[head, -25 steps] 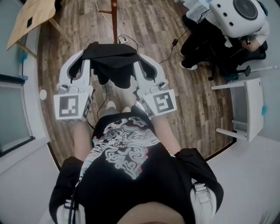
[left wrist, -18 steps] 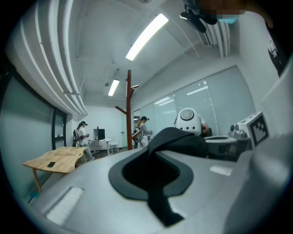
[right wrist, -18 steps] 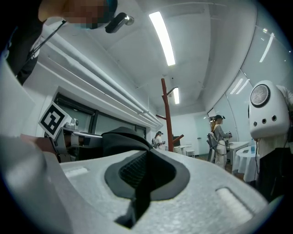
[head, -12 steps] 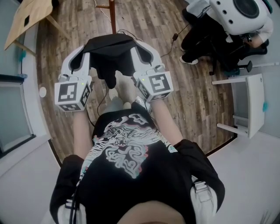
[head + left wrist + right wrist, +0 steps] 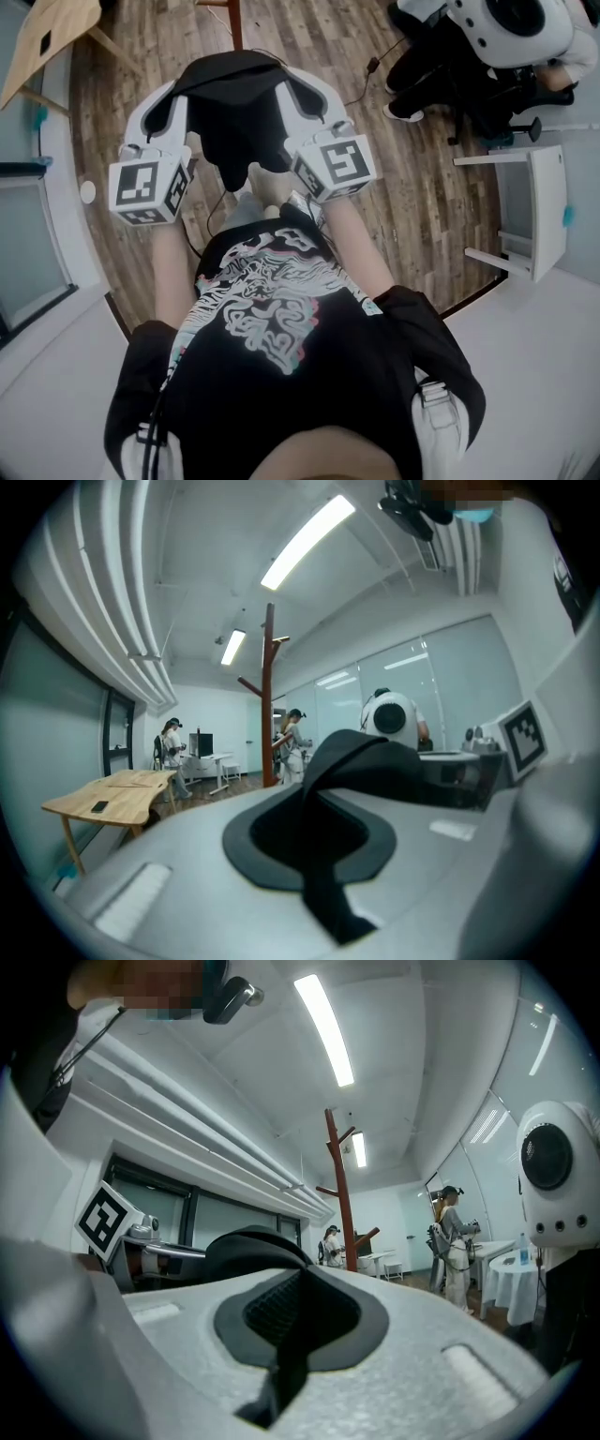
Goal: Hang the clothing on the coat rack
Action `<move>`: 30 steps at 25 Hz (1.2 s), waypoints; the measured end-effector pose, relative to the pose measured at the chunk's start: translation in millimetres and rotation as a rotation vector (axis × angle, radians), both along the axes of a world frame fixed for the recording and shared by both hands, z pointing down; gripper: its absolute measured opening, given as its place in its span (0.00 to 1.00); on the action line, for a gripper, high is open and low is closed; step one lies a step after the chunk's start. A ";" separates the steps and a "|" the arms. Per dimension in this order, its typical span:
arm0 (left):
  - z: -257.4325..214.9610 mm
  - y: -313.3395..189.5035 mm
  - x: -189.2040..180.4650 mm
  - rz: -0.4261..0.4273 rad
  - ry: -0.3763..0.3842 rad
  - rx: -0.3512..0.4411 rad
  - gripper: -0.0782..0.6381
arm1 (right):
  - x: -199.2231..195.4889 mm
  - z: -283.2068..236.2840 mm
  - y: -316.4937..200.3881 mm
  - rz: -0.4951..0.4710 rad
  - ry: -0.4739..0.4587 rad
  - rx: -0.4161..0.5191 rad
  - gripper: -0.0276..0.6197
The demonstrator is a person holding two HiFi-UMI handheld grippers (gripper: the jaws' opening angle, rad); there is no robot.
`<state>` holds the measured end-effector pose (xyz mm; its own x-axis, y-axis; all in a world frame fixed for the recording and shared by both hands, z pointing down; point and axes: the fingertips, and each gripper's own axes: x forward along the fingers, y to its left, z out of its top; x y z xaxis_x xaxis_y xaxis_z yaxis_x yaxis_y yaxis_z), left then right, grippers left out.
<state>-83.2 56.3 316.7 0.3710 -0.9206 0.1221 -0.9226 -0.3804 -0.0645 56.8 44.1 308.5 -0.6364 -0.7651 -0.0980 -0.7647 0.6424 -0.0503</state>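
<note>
1. The left gripper has its jaws closed tight on one edge of the black clothing.
2. The right gripper also has its jaws closed on this clothing, at the other edge.
3. The clothing hangs between both grippers, in front of the brown coat rack and apart from it, not on its branches.

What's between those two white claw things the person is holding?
A black garment hangs stretched between the left gripper and the right gripper, each shut on an edge of it. The head view shows this.
</note>
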 end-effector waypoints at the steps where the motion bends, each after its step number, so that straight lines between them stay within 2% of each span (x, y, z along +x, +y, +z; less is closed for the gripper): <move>1: -2.1 -3.6 -2.9 0.000 0.005 0.005 0.11 | -2.5 -2.8 -3.2 -0.003 -0.003 0.004 0.05; 17: 2.8 -70.3 -27.8 -0.008 0.008 -0.008 0.11 | -25.1 -3.9 -60.6 -0.039 -0.041 0.007 0.05; 30: 15.9 -138.1 -51.2 0.063 -0.012 -0.033 0.11 | -46.9 14.1 -126.2 0.010 -0.061 -0.048 0.05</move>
<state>-134.4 -81.8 332.6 0.4267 -0.8907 0.1567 -0.8959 -0.4401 -0.0616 9.9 -82.1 322.6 -0.6230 -0.7759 -0.0991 -0.7654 0.6308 -0.1275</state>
